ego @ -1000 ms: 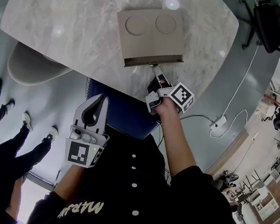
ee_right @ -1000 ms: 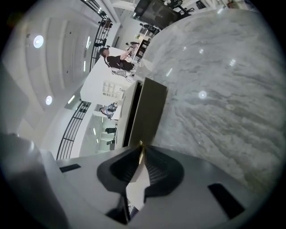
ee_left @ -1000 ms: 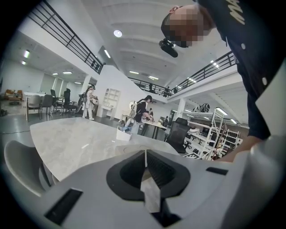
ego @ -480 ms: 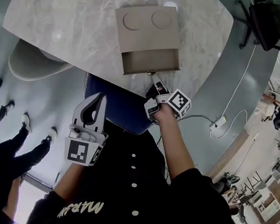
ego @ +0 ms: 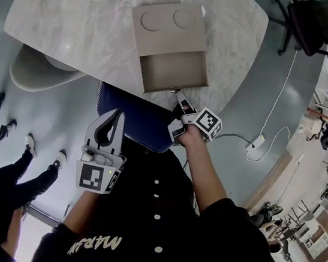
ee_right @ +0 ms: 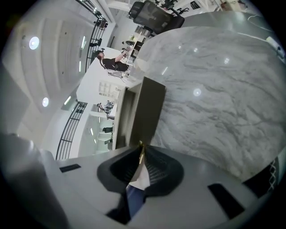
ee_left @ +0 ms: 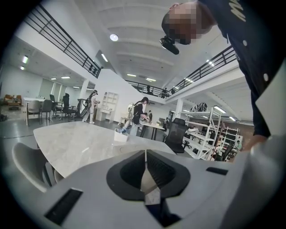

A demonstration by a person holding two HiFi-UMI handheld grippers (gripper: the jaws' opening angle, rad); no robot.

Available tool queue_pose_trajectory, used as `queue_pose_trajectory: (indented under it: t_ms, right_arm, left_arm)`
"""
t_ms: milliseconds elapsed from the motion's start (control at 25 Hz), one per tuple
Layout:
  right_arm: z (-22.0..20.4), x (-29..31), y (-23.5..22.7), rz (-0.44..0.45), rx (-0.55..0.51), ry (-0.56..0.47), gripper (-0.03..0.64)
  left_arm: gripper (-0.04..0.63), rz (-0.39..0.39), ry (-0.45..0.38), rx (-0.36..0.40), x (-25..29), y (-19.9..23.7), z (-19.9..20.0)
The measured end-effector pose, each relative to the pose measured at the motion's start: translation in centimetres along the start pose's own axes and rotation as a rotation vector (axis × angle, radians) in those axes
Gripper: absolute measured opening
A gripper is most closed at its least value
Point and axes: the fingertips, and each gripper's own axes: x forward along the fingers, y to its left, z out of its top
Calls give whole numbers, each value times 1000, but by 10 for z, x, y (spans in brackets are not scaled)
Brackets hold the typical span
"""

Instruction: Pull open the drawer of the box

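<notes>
The tan box (ego: 166, 28) with two round dents on top sits on the marble table (ego: 65, 16). Its drawer (ego: 172, 71) stands pulled out toward the table's near edge, its inside bare. My right gripper (ego: 182, 101) is just in front of the drawer, shut on the small gold pull tab (ego: 174, 90). In the right gripper view the thin tab (ee_right: 141, 151) is pinched between the pads, with the drawer front (ee_right: 145, 112) right ahead. My left gripper (ego: 116, 117) hangs off the table near my body, shut and holding nothing; its jaws meet at the tips (ee_left: 145, 152).
A blue chair (ego: 135, 123) sits under the table edge below the drawer. A grey chair (ego: 36, 73) is tucked in at the left, a black office chair (ego: 324, 23) stands at the far right. People's legs (ego: 4, 147) are at the left. A white cable (ego: 272, 136) lies on the floor.
The drawer has slid out much further from the box, toward me. My right gripper drew back with the pull tab. The left gripper stayed put.
</notes>
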Motion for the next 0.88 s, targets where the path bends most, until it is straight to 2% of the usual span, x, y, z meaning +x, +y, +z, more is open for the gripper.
queue_pose_trajectory:
  t_ms: [880]
  right_arm:
    - [-13, -24, -17, -17, -1, -6, 30]
  left_arm:
    - [21, -12, -5, 3, -10, -9, -6]
